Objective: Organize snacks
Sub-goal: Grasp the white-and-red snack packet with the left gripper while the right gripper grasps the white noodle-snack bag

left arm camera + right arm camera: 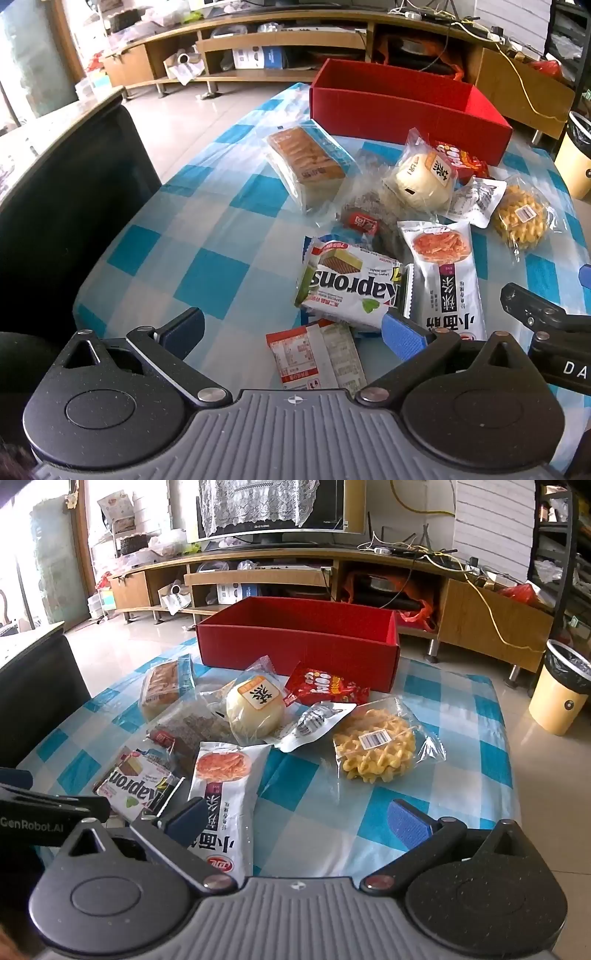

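- The left gripper (293, 325) is held above the near edge of the table, angled downward; its jaws are spread wide and nothing is gripped between them.
- The right gripper (297, 818) is held likewise, jaws fully spread and empty, with its left finger passing over the long white noodle-snack packet (225, 794).
- The snacks are laid loosely on the blue-and-white checked tablecloth (461, 738), in front of the red box (295, 642).
- The red box is seen open-topped at the far side of the table; its floor is hidden from view, so its contents cannot be confirmed.
- A Kaprons wafer pack (351, 284) is positioned just left of the noodle-snack packet, touching it.
- A small flat sachet (314, 354) is located nearest the left gripper, between its fingers in view.
- A wrapped sliced cake (306, 166) is placed at the left of the group.
- A round white bun (255, 709) is seated centrally, with a red crisp bag (325, 686) behind it.
- A wrapped waffle (376, 749) is found at the right, slightly apart.
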`<act>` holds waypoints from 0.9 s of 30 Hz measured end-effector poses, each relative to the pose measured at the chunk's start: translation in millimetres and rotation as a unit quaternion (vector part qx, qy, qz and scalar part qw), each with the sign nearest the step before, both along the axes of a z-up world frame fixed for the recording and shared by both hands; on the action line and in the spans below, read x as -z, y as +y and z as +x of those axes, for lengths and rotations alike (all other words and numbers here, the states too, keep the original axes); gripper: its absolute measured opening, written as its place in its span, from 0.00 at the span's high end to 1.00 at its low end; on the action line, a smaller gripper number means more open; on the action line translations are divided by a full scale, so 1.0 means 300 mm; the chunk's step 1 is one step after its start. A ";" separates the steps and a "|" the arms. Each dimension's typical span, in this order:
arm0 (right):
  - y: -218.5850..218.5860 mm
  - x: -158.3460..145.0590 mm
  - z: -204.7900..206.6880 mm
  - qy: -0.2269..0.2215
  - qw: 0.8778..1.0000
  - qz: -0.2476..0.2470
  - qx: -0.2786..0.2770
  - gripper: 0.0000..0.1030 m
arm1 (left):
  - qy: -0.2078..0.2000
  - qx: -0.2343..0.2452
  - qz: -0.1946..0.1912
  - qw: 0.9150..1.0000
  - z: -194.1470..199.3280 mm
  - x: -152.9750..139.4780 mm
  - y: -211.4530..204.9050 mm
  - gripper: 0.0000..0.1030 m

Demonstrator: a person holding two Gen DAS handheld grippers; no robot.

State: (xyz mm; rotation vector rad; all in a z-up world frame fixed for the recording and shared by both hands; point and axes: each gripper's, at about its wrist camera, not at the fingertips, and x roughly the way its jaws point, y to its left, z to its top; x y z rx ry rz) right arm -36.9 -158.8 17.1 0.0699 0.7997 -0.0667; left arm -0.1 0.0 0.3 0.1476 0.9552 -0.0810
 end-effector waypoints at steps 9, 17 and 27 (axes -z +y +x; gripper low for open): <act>0.000 0.007 0.007 0.004 1.000 0.005 0.005 0.00 | 0.014 0.000 0.006 1.000 -0.007 0.032 0.001 0.00; -0.005 0.027 0.018 0.018 1.000 0.004 0.003 0.00 | 0.042 -0.010 0.004 0.999 0.000 0.050 0.013 0.01; 0.006 0.037 0.039 0.031 0.999 0.009 -0.007 0.00 | 0.088 -0.034 -0.001 0.996 0.010 0.114 0.040 0.01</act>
